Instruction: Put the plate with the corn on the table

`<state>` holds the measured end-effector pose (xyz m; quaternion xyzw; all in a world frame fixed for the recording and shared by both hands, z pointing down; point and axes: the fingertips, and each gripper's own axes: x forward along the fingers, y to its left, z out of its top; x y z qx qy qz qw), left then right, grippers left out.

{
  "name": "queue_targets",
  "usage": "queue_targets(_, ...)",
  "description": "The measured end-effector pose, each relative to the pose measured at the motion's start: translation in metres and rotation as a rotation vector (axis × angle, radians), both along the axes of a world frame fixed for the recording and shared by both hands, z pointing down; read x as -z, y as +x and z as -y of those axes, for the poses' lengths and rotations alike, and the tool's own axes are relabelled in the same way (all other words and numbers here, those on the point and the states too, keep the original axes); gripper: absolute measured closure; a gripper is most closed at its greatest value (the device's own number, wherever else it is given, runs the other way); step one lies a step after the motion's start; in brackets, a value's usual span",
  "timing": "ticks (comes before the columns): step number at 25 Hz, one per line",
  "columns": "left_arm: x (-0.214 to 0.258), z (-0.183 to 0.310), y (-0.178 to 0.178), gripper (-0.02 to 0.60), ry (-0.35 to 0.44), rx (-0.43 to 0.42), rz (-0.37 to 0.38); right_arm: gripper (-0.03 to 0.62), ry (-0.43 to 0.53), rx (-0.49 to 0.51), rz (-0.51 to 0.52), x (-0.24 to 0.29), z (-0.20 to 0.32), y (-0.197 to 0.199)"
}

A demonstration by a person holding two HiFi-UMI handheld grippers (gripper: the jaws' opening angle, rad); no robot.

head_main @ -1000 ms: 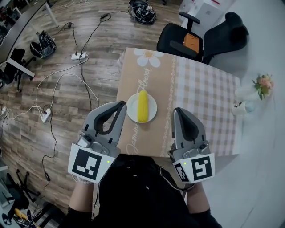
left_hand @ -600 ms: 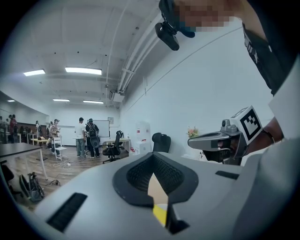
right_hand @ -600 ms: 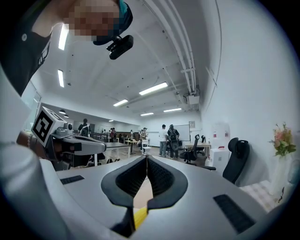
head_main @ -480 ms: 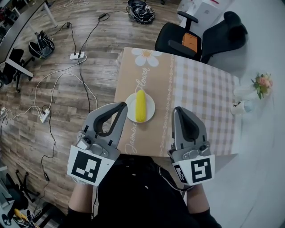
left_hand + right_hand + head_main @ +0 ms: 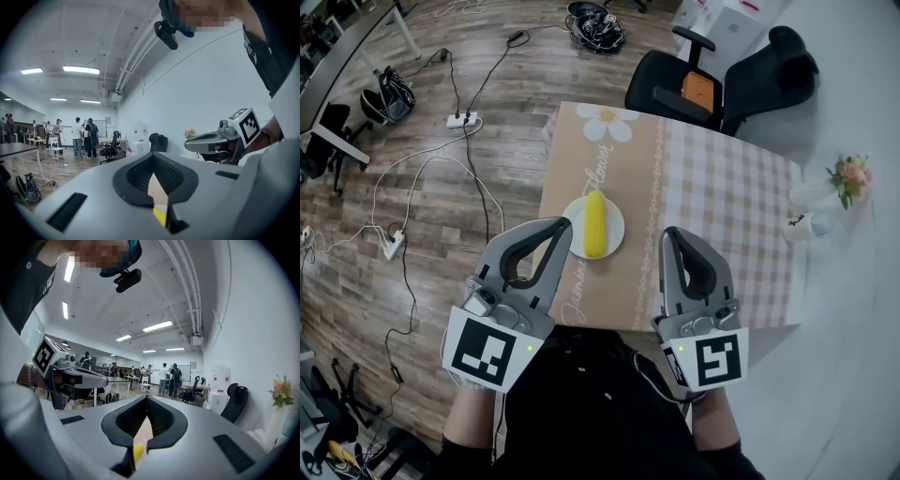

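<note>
A white plate (image 5: 615, 228) lies on the table (image 5: 727, 202), on the tan strip of its cloth, with a yellow corn cob (image 5: 594, 223) lying on it. My left gripper (image 5: 559, 228) hangs over the near left edge of the table, just left of the plate, shut and empty. My right gripper (image 5: 669, 236) is shut and empty too, to the right of the plate. Both are held above the table, apart from the plate. In the left gripper view a sliver of corn (image 5: 160, 216) shows under the shut jaws; the right gripper view shows the corn (image 5: 138, 450) the same way.
A black office chair (image 5: 722, 80) stands at the table's far side. A flower vase (image 5: 851, 178) and a small white cup (image 5: 801, 228) sit at the table's right edge. Cables and a power strip (image 5: 465, 117) lie on the wooden floor to the left. People (image 5: 84, 136) stand far off.
Almost nothing. Both grippers stay shut in the same place, and the plate with the corn sits a touch higher and further left in the head view.
</note>
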<state>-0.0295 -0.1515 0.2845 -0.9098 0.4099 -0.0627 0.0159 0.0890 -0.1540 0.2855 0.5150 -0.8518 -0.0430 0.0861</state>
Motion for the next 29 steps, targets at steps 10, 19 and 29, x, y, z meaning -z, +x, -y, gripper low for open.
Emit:
queue_targets(10, 0.0025, -0.0039, 0.003, 0.569, 0.005, -0.005, -0.008, 0.554, 0.005, 0.002, -0.005, 0.0007, -0.0046, 0.0)
queue_targets(19, 0.0024, -0.0068, 0.0016, 0.569, -0.008, -0.002, -0.013, 0.554, 0.0, -0.011, -0.009, 0.0005, -0.0077, 0.0026)
queue_targets(29, -0.0008, -0.007, 0.0034, 0.569, -0.011, -0.004, -0.023, 0.554, -0.001, -0.003, -0.022, -0.0037, -0.0091, -0.0001)
